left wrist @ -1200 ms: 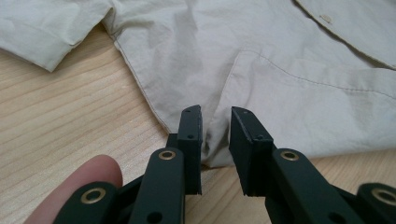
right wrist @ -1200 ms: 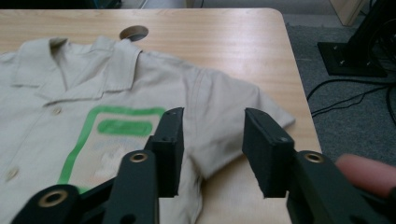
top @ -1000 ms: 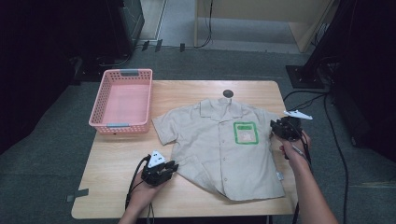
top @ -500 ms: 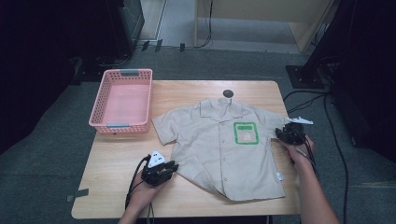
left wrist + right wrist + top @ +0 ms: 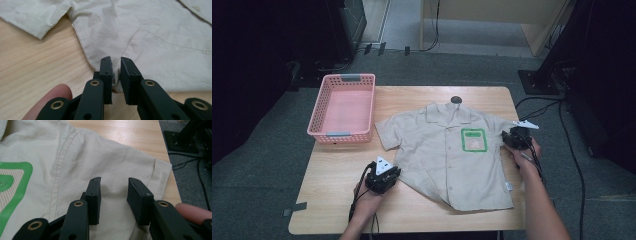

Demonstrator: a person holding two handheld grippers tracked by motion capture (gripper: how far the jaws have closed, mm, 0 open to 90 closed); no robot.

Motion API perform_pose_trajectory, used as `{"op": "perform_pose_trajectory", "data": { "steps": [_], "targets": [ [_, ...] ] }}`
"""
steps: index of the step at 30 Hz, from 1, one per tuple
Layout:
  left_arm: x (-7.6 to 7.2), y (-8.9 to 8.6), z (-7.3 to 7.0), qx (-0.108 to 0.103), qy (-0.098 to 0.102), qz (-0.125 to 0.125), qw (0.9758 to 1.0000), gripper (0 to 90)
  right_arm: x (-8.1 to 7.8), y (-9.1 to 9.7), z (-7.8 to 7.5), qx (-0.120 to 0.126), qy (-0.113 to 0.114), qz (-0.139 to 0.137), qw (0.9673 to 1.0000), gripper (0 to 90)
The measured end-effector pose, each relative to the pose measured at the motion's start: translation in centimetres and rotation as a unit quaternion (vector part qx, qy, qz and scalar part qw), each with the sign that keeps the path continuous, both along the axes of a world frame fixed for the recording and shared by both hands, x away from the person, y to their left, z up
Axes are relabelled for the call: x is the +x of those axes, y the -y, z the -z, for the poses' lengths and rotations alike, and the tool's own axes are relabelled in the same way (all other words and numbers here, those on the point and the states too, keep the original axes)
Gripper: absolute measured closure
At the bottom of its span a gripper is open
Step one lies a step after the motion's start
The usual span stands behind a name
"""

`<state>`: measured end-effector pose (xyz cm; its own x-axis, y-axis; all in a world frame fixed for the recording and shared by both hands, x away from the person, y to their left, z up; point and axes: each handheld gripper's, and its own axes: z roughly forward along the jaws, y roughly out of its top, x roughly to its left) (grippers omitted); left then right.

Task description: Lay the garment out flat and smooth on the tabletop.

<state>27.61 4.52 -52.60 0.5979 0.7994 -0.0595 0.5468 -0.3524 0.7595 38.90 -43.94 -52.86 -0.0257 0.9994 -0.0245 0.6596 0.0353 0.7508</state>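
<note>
A beige short-sleeved shirt [image 5: 452,155] lies flat and face up across the middle-right of the wooden table [image 5: 337,200], collar toward the far edge and hem toward me. It is buttoned, lightly creased, with a green-bordered patch [image 5: 474,140] on the chest pocket at the right side of the high view. Both sleeves are spread outward. I judge the folding as barely begun: nothing is folded over yet, and all the work remains.

My left gripper [image 5: 116,72] sits at the shirt's near-left corner by the hem. Its 2 black jaws have just been closing and now stand narrowly apart, with a raised ridge of beige fabric drawn up between them. The pads look to be pinching that fold, so I read it as gripping the shirt. In the high view this gripper [image 5: 383,175] rests at the garment's edge.

My right gripper [image 5: 113,195] is over the sleeve [image 5: 140,167] at the right of the high view, jaws spread with a clear gap. Cloth lies beneath and between them, yet the pads do not press on it, so this tool is open. In the high view it [image 5: 514,137] sits at that sleeve's edge.

Farther out, a pink plastic basket [image 5: 319,127] stands at the table's far-left corner, well apart from the shirt. A small dark round object [image 5: 456,100] sits just beyond the collar.
</note>
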Motion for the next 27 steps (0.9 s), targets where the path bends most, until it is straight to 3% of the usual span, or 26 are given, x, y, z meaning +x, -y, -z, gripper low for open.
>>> {"op": "perform_pose_trajectory", "data": {
  "steps": [8, 10, 13, 18, 22, 25, 27],
  "targets": [
    [1.5, 0.0, 0.0, -0.009, -0.009, -0.011, 0.9999, 80.9, 1.5, -0.6, 0.3, -0.011, 0.017, 0.013, 0.9997, 68.2],
    [1.7, 0.0, -0.1, -0.012, -0.013, -0.007, 0.9998, 78.1, 1.7, -0.5, 0.3, -0.017, 0.016, 0.014, 0.9996, 61.8],
    [1.5, 0.2, -0.1, -0.026, -0.021, -0.008, 0.9994, 65.5, 1.6, -0.3, 0.0, -0.016, 0.007, 0.029, 0.9994, 50.4],
    [1.3, 1.5, -0.3, -0.047, -0.021, -0.008, 0.9987, 55.2, -0.1, 0.0, -1.0, 0.01, 0.036, 0.019, 0.9991, 41.1],
    [1.5, 3.0, -0.6, -0.036, -0.019, 0.0, 0.9992, 52.8, -1.5, -0.6, -1.7, 0.022, 0.03, -0.003, 0.9993, 34.7],
    [1.5, 4.3, -0.7, -0.005, -0.007, 0.0, 1.0, 53.4, -2.6, -1.7, -1.9, 0.03, 0.018, -0.023, 0.9991, 32.3],
    [1.4, 5.1, -0.7, 0.005, -0.006, 0.011, 0.9999, 53.7, -3.3, -2.4, -2.1, 0.053, 0.013, -0.034, 0.9979, 31.4]
  ]
}}
